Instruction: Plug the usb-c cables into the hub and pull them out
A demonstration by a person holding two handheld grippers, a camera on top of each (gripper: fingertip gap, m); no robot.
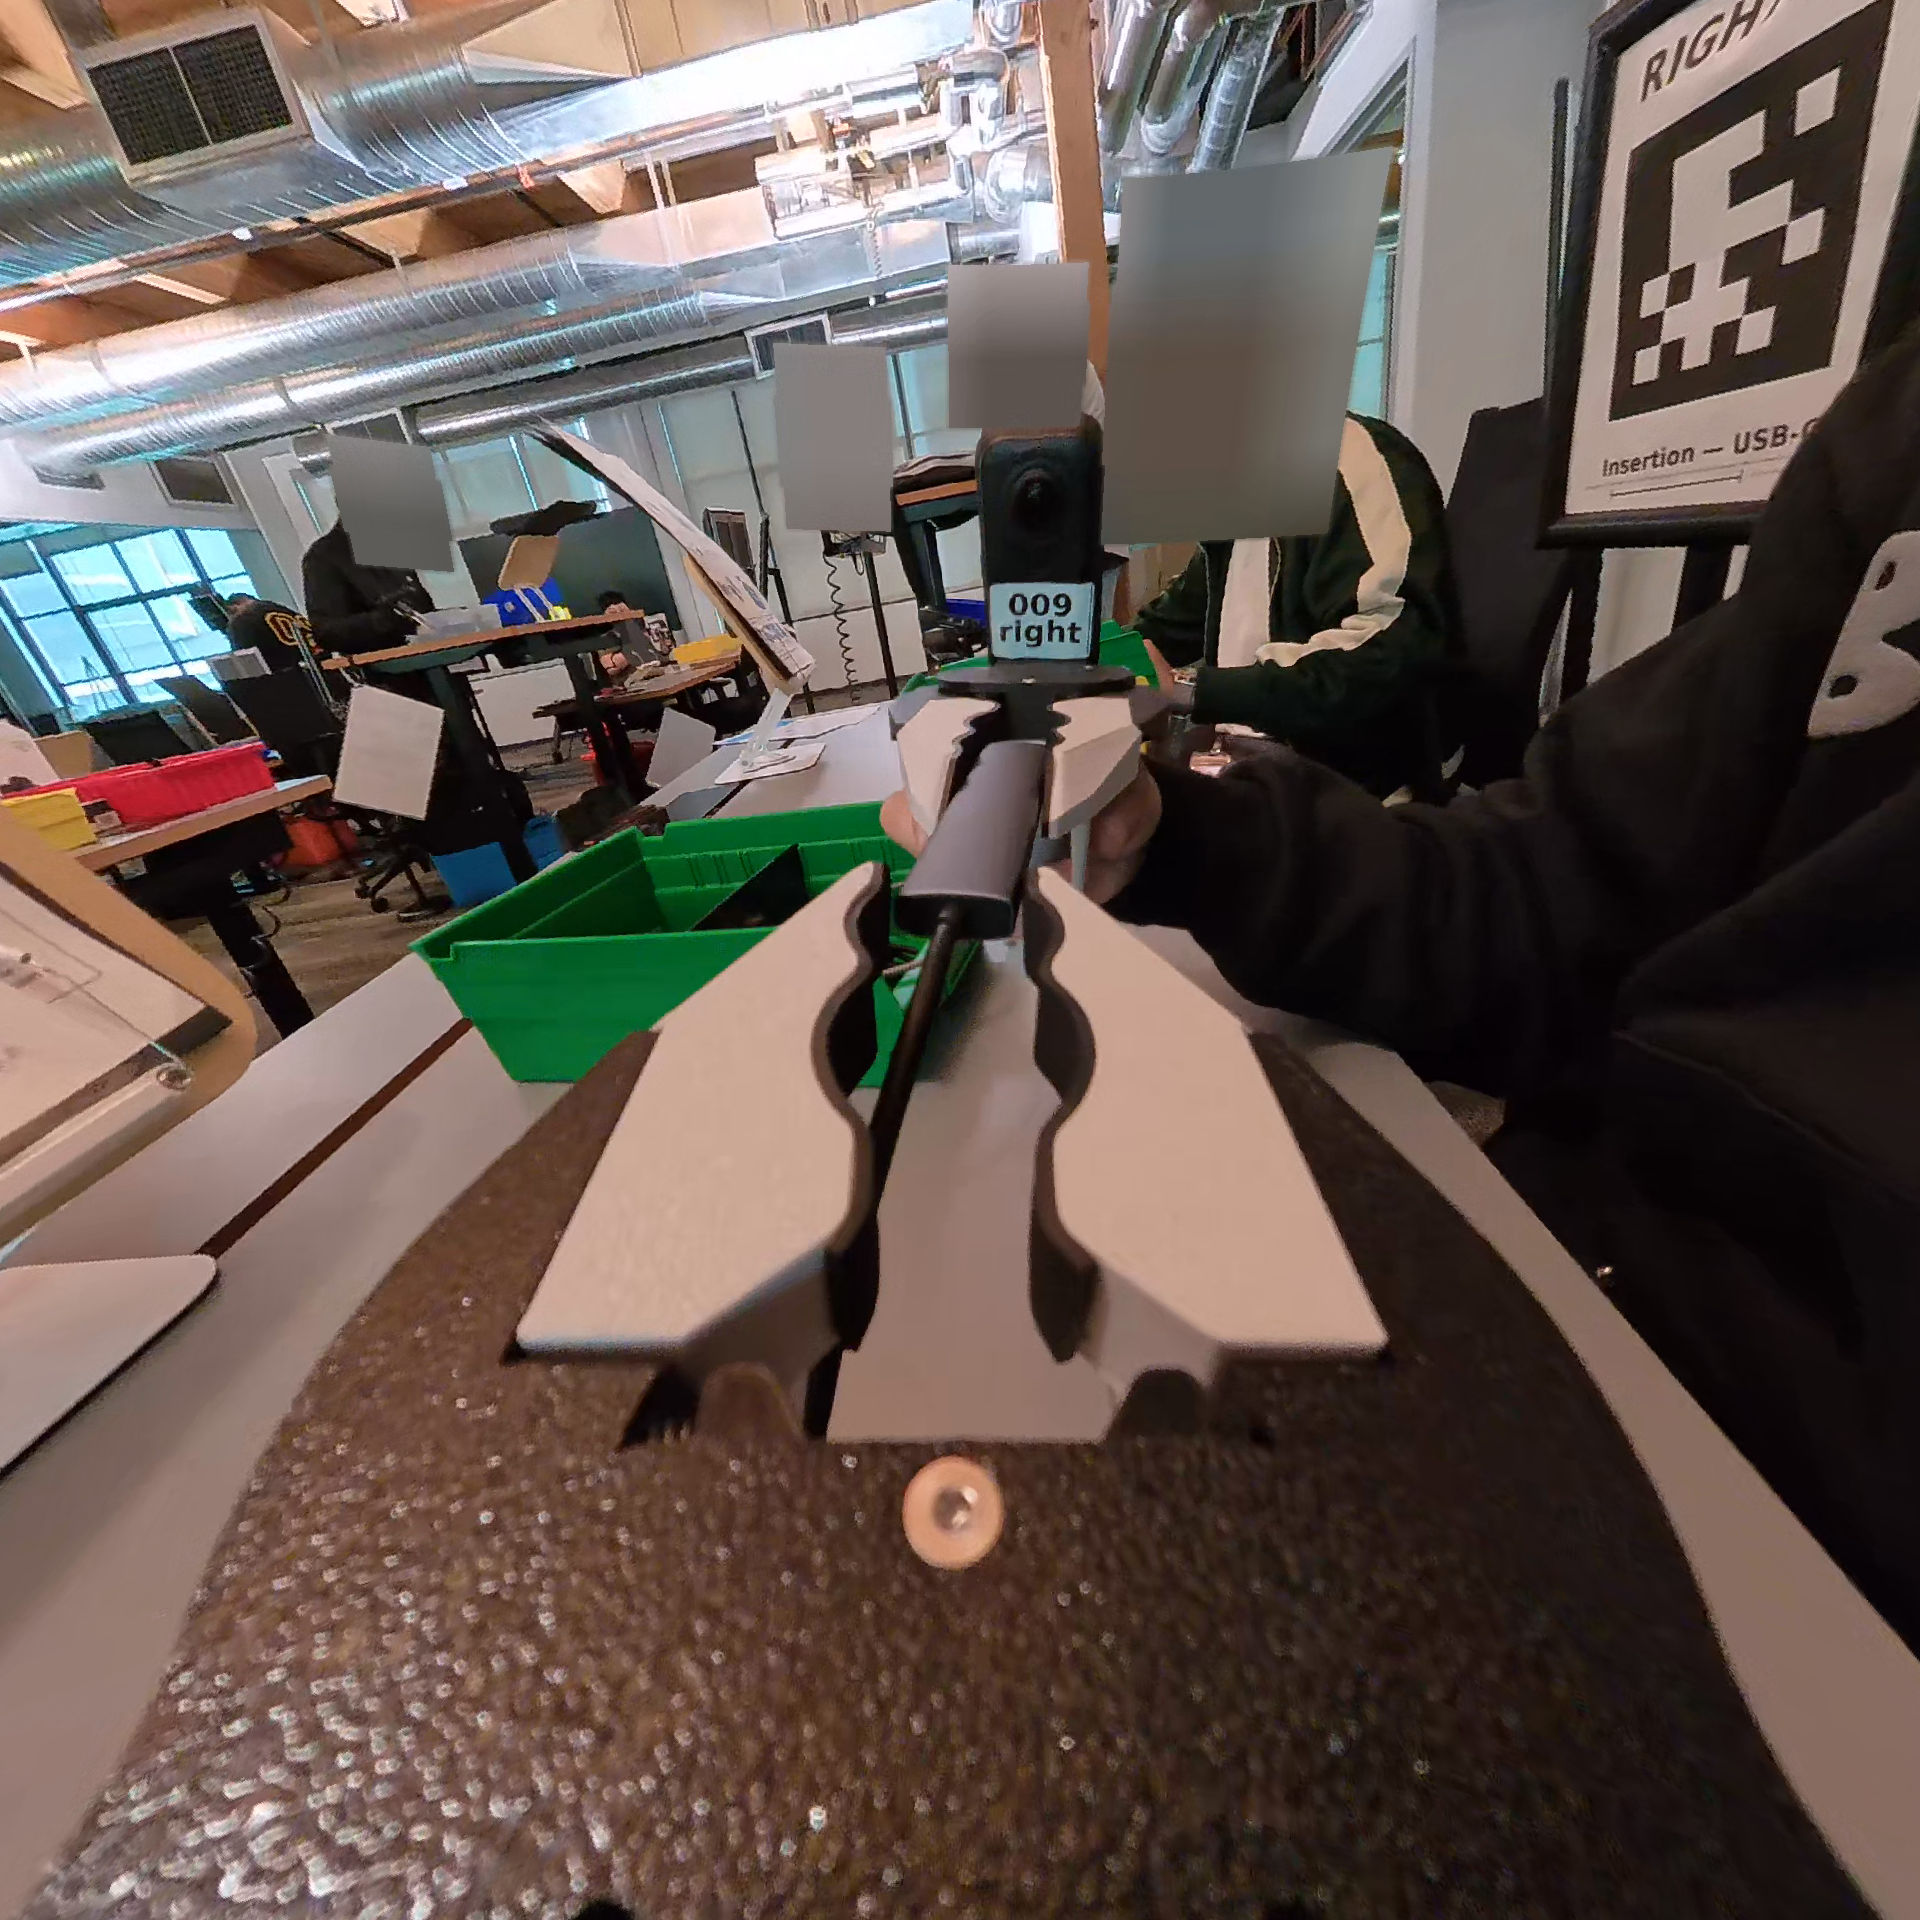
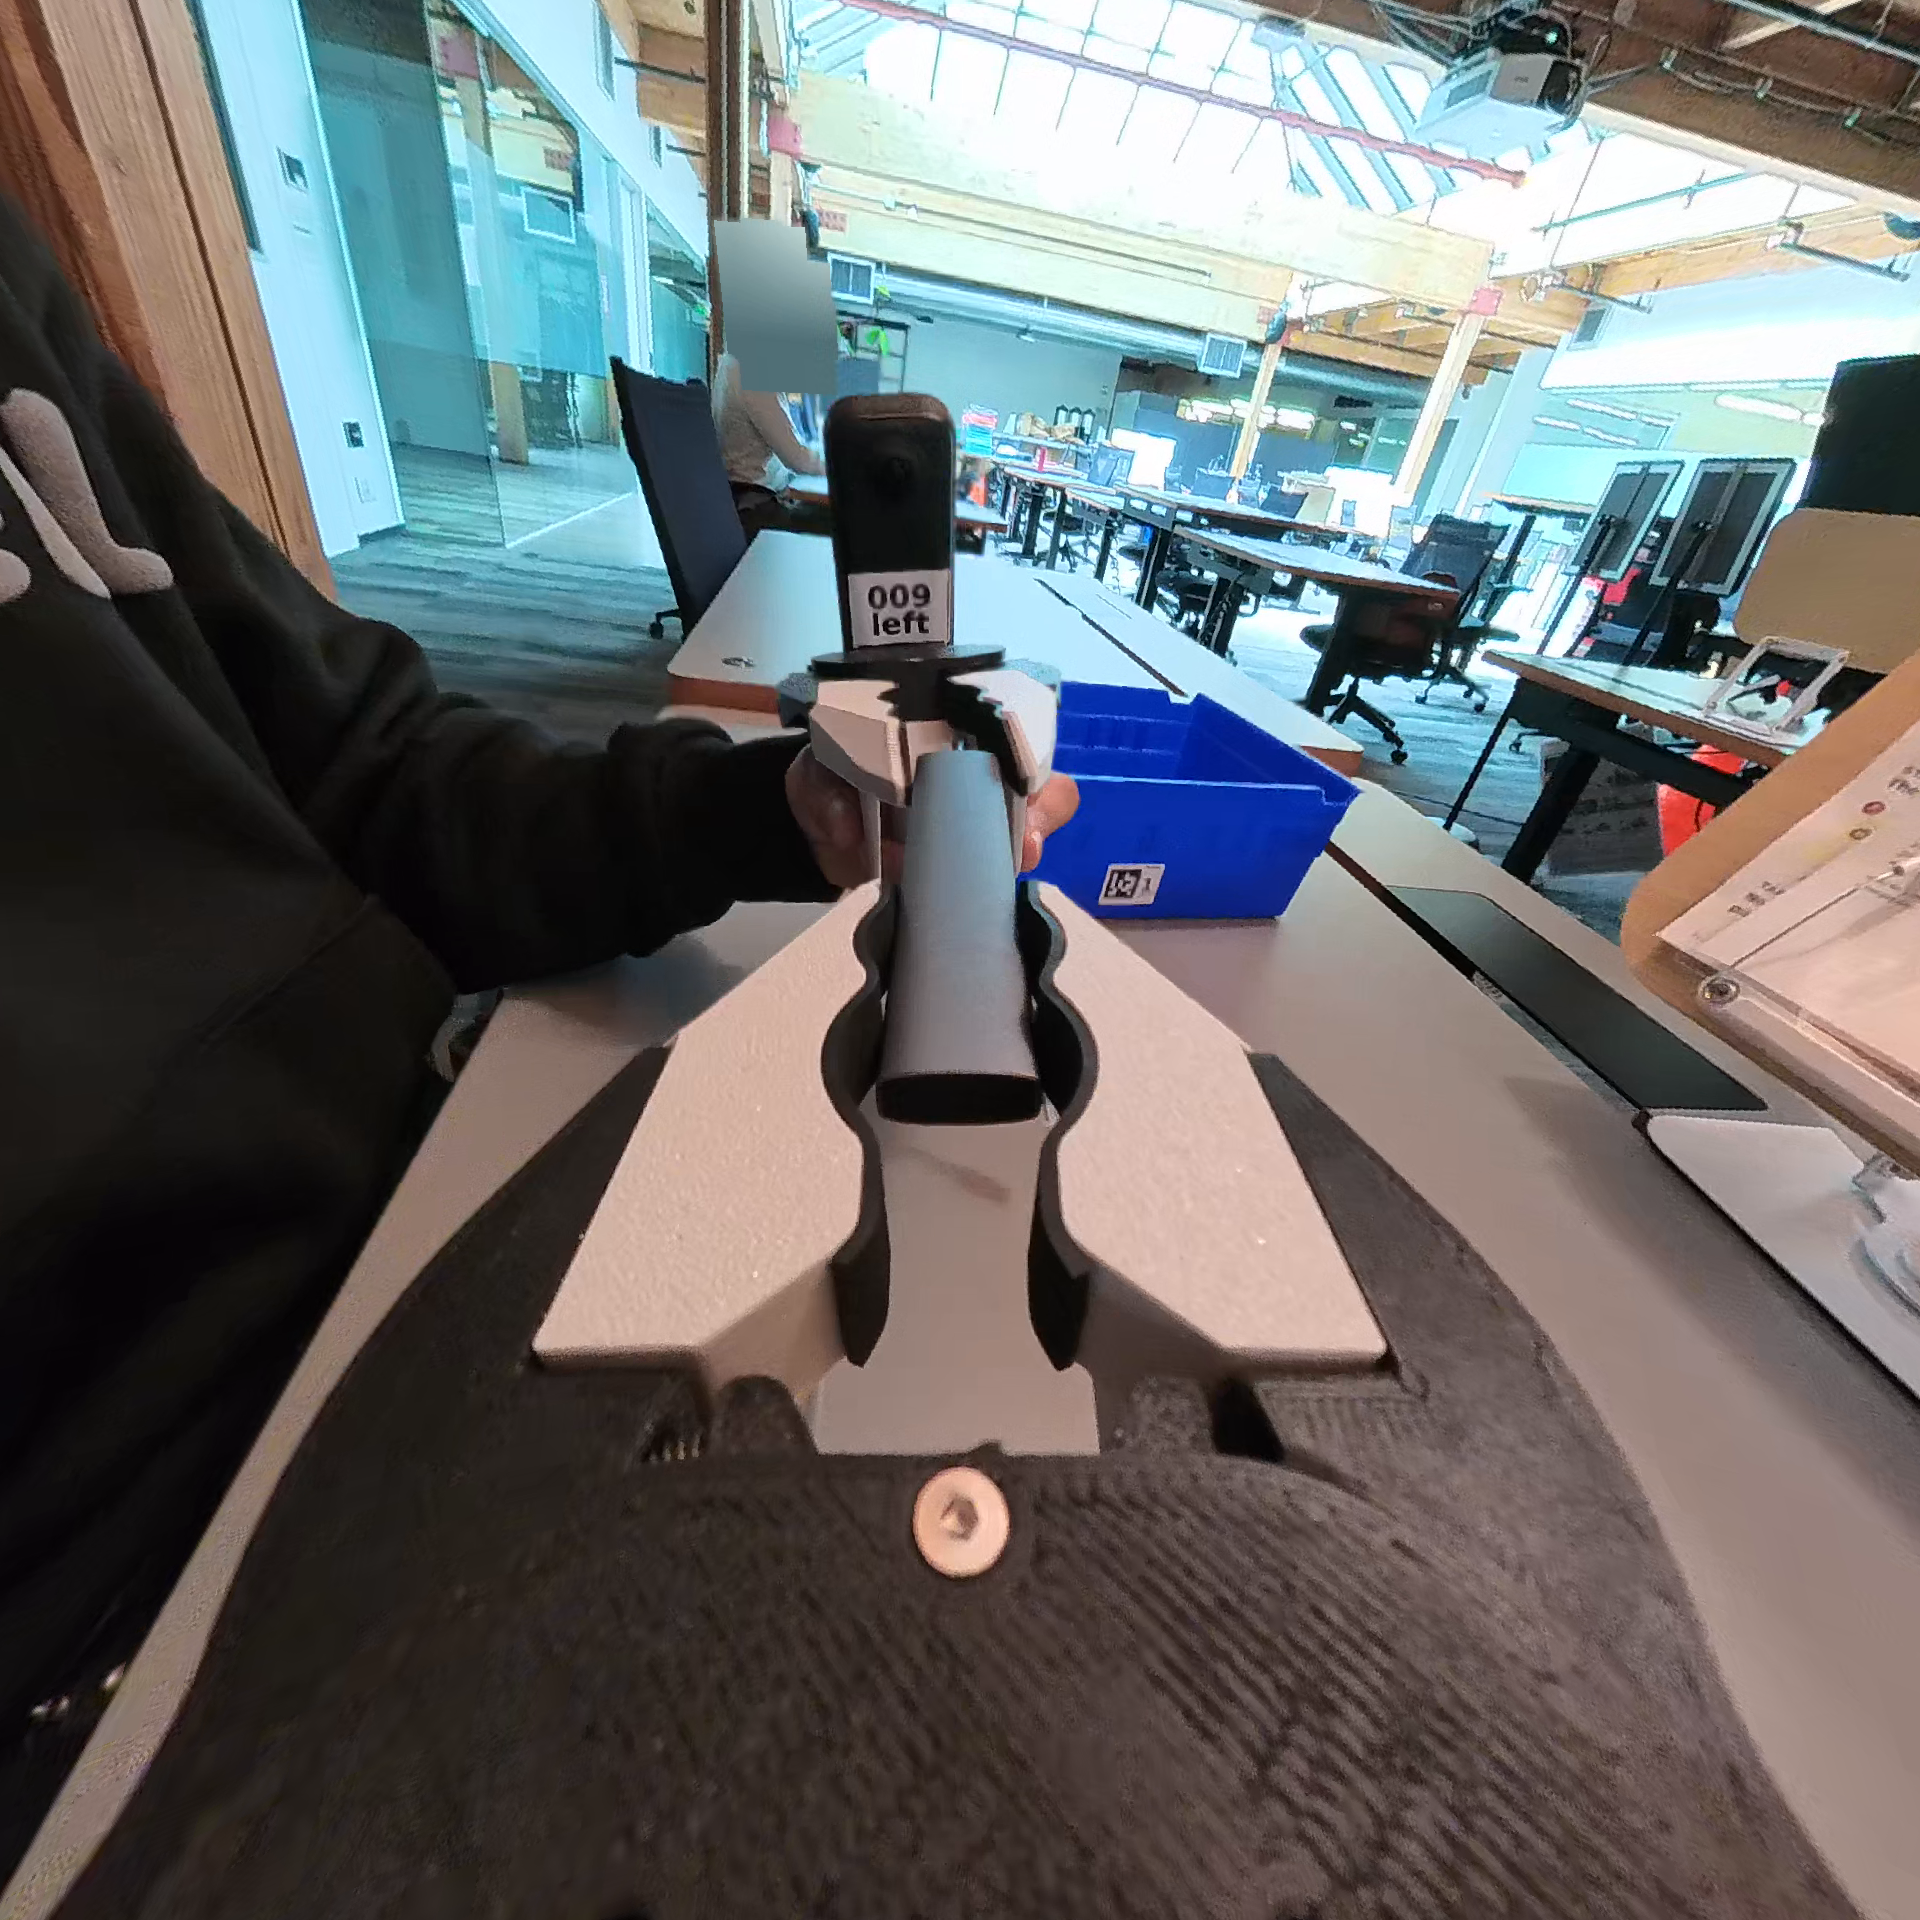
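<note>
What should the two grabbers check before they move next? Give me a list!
1. Right gripper squeezes the long dark grey metal hub: ok.
2. Left gripper squeezes the hub's other end: ok.
3. Thin black cable joined to the hub's end: ok.
4. Cable's far end in sight: not ok, it drops away between the left gripper's fingers.
5. Hub's side ports free: cannot tell, the fingers cover them.
</note>
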